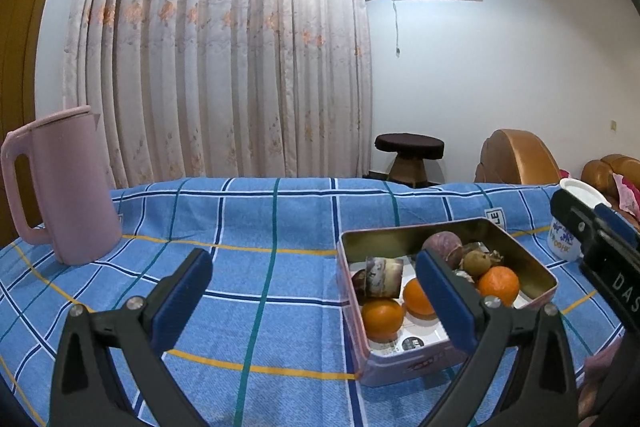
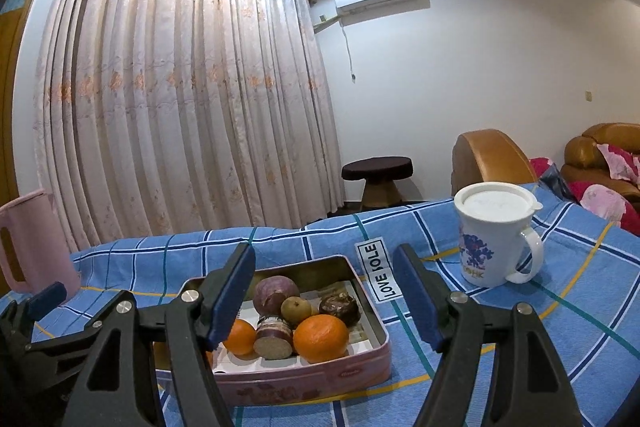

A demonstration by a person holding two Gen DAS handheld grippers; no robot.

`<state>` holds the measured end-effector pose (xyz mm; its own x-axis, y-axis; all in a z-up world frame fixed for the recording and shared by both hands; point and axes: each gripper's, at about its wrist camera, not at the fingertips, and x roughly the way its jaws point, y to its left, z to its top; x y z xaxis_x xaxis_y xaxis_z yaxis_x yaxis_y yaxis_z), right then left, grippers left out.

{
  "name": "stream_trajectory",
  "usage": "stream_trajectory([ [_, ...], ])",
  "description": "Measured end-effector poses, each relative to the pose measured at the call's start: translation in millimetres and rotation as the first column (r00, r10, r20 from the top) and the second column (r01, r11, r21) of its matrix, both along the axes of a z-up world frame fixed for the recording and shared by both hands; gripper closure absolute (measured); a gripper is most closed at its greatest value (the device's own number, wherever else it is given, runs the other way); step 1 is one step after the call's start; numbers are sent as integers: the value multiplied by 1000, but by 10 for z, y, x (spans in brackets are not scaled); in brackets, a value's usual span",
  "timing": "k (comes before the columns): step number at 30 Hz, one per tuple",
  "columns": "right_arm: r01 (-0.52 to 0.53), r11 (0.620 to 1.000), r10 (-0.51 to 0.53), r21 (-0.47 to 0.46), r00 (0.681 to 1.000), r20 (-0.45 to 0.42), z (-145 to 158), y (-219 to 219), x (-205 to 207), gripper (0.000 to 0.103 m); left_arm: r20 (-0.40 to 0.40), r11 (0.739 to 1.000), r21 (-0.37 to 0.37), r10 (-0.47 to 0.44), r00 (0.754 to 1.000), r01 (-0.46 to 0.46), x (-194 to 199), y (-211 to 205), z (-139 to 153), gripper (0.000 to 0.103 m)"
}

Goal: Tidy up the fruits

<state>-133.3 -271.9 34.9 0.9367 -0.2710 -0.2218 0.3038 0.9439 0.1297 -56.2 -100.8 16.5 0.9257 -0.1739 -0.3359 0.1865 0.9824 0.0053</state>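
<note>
A pink metal tin (image 1: 362,343) (image 2: 312,375) sits on the blue checked cloth and holds several fruits: oranges (image 1: 382,319) (image 2: 321,338), a round purple fruit (image 2: 275,294), a small brownish fruit (image 2: 296,308), a dark wrinkled one (image 2: 340,309) and a cut purple tuber (image 1: 384,277) (image 2: 274,337). My left gripper (image 1: 316,301) hangs open above the cloth left of the tin, its right finger in front of the fruit. My right gripper (image 2: 326,297) stands open just before the tin, with nothing between its pads.
A pink kettle (image 1: 64,187) (image 2: 28,239) stands at the table's left. A white lidded mug (image 2: 494,233) (image 1: 568,239) stands right of the tin. Behind the table are curtains, a dark stool (image 2: 376,169) and brown leather seats (image 2: 488,157).
</note>
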Motion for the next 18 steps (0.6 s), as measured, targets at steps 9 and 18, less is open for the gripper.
stream_trajectory([
  [9,-2,1000,2,-14,1000,-3,5,28,3,30,-2,1000,0,3,1000,-3,-4,-3,3,0],
  [18,1,1000,-1,-9,1000,-10,-2,37,21,30,-4,1000,1,3,1000,-3,-2,-3,0,0],
])
